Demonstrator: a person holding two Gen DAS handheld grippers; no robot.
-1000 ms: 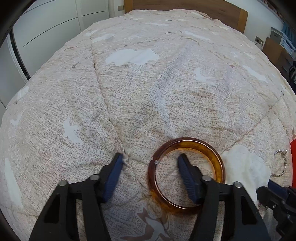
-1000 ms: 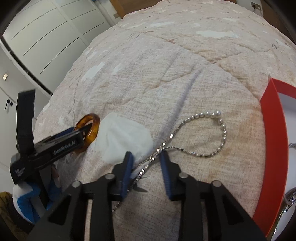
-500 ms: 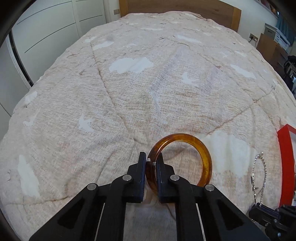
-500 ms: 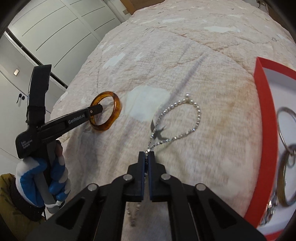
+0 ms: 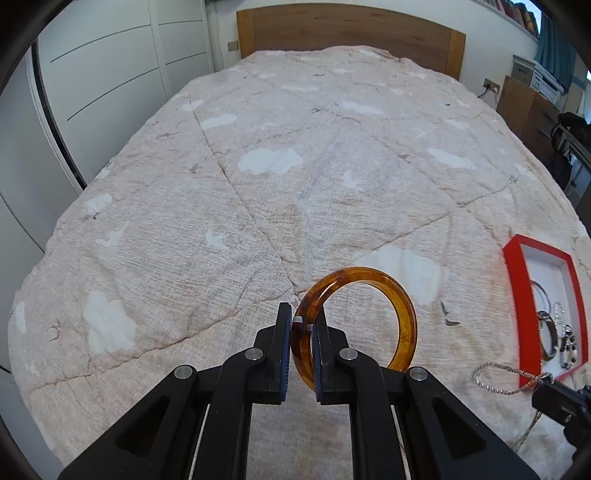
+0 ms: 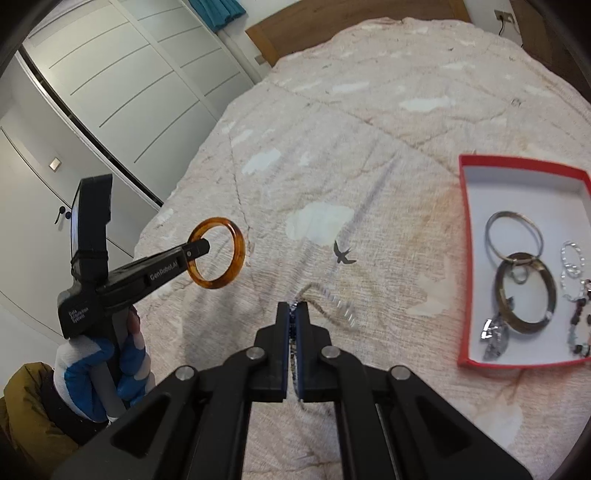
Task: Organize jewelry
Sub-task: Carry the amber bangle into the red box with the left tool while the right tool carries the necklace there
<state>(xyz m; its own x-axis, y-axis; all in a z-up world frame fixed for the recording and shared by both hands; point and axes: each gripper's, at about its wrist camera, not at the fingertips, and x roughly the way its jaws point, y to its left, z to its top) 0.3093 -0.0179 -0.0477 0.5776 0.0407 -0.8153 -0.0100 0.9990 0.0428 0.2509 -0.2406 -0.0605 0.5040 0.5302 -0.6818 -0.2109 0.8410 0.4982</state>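
Note:
My left gripper (image 5: 300, 325) is shut on an amber bangle (image 5: 402, 317) and holds it up above the bed; it also shows in the right wrist view (image 6: 201, 245) with the bangle (image 6: 238, 251) hanging from it. My right gripper (image 6: 294, 314) is shut on a silver bead chain (image 6: 340, 304), which dangles blurred above the quilt; the chain also shows in the left wrist view (image 5: 495, 384). A red-rimmed white box (image 6: 466, 258) lies to the right on the bed, holding two metal bangles (image 6: 524, 295) and other jewelry.
The pale quilt (image 5: 277, 192) with white cloud patches covers the whole bed. A wooden headboard (image 5: 347, 33) stands at the far end. White wardrobe doors (image 6: 122, 85) run along the left. Furniture (image 5: 532, 107) stands at the right.
Both grippers closed on their pieces and lifted: the left raised the amber bangle off the quilt, the right raised the chain. The red box came further into view.

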